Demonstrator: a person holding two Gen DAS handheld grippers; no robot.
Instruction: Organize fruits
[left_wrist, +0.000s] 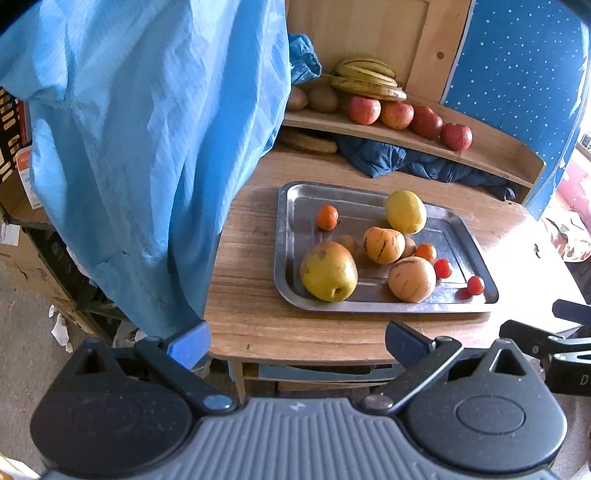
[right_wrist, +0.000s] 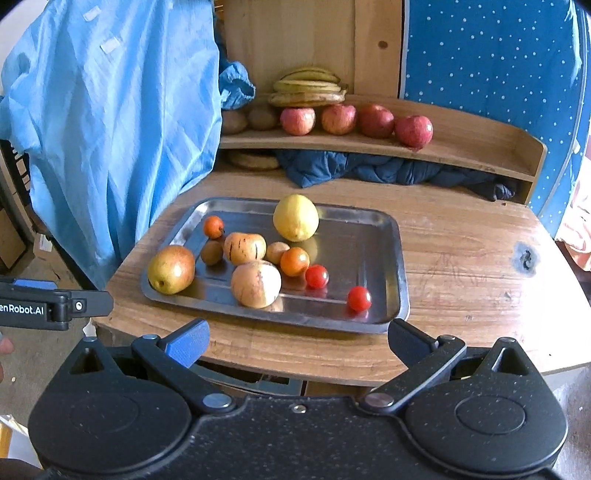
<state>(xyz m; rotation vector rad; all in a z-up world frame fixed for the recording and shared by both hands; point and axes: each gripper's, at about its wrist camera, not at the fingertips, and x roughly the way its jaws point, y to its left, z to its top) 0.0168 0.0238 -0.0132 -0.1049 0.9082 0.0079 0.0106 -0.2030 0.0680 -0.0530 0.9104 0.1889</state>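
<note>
Fruit is lying loose on a metal tray (right_wrist: 391, 258) that is sitting on a wooden table (right_wrist: 461, 258), its near long edge close to the table's front edge. Left end of the tray: a yellow-green pear (right_wrist: 171, 269) is resting against the rim. Toward the far rim, a lemon (right_wrist: 295, 217) is standing alone. Between them two striped pale melons (right_wrist: 255, 283) are crowding together with small brown fruits and two small oranges (right_wrist: 294, 261). Two cherry tomatoes (right_wrist: 359, 298) are lying toward the right, and the tray's right end is sitting bare. Bare table is stretching wide to the right of the tray; a blue cloth (right_wrist: 110, 129) is hanging close on the left.

Behind, a raised wooden shelf (right_wrist: 480, 155) is carrying bananas (right_wrist: 308, 88) and four red apples (right_wrist: 413, 130) in a row.

The left gripper (left_wrist: 297, 341) is hovering off the table's front edge, jaws spread wide and holding nothing. The right gripper (right_wrist: 297, 338) is hovering just short of the tray's near rim, jaws likewise spread wide and empty.
</note>
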